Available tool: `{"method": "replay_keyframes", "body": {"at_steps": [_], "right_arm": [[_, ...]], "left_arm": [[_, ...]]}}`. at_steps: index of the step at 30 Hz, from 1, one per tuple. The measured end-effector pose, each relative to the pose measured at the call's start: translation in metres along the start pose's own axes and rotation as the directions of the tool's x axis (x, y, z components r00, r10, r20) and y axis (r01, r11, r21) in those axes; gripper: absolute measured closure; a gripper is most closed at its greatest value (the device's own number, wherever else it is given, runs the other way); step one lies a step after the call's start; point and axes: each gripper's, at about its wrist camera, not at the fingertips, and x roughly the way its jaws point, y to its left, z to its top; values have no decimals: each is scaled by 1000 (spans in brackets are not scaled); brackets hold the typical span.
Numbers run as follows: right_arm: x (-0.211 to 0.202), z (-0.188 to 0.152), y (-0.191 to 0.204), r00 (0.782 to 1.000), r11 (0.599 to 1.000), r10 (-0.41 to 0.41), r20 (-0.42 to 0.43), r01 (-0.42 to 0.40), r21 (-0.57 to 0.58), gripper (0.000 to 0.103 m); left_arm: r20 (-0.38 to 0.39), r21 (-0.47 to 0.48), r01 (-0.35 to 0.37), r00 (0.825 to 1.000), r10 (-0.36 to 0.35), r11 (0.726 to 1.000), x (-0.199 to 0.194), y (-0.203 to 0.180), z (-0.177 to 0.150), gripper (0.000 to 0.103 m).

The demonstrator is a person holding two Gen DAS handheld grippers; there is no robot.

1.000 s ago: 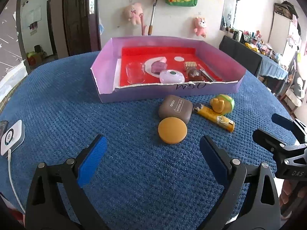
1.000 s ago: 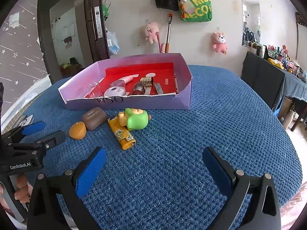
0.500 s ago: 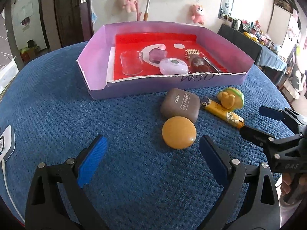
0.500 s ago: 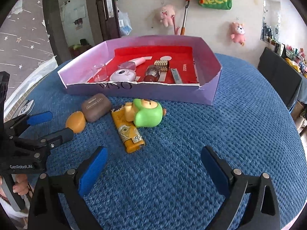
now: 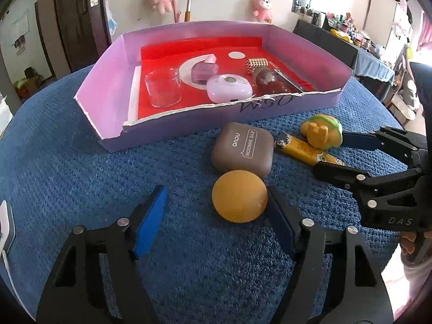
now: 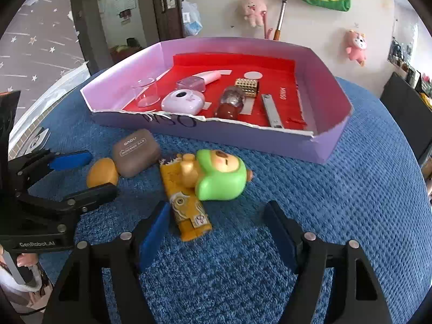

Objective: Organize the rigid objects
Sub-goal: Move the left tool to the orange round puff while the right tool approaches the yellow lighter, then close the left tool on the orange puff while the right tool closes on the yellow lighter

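An orange round disc lies on the blue cloth, touching a brown eye-shadow case. My left gripper is open around the disc, its right pad at the disc's edge. Right of them lie a yellow lighter and a green-hooded bear toy. My right gripper is open just short of the lighter and the toy. It also shows in the left wrist view, open. The left gripper shows open around the disc beside the case.
A purple box with a red floor stands behind, holding a clear cup, a white case, a purple block, a gold cube, a brown ball and a metal clipper. A white device lies at the left edge.
Both grippers have moved forward and lower toward the objects. The left one now brackets the orange disc; the right one has come close to the lighter and toy.
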Motion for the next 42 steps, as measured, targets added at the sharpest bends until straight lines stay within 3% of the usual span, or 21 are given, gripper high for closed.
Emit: {"method": "replay_keyframes", "body": {"at_steps": [4, 12, 15, 18, 27, 34, 36, 39, 42], "right_arm": [[4, 5, 7, 1000, 999, 17, -8, -17, -30, 39], [8, 6, 18, 1000, 997, 7, -3, -8, -77, 42], [6, 5, 20, 1000, 996, 27, -9, -28, -82, 45], [3, 3, 24, 999, 995, 34, -13, -35, -91, 61], [0, 2, 29, 996, 992, 83, -35, -86, -89, 62], [10, 12, 40, 995, 986, 87, -47, -93, -136, 56], [12, 14, 42, 995, 985, 91, -41, -96, -145, 61], [12, 13, 44, 995, 980, 100, -31, -104, -170, 76], [6, 7, 47, 992, 976, 125, -24, -128, -174, 78]], "left_arm": [[0, 15, 2, 1000, -2, 1000, 3, -1, 2, 38], [8, 14, 41, 999, -41, 999, 3, -2, 5, 62], [7, 11, 44, 999, -44, 999, 2, -2, 4, 63], [7, 7, 47, 999, -47, 999, 1, -2, 4, 63], [-2, 6, 61, 998, -61, 998, -3, 2, 0, 63], [1, -4, 69, 998, -69, 998, -1, 5, 0, 63], [5, -4, 70, 998, -70, 998, -1, 5, 0, 64], [9, -16, 64, 998, -64, 998, -4, 6, 0, 67], [31, -22, 46, 998, -45, 999, -13, 8, 1, 67]]}}
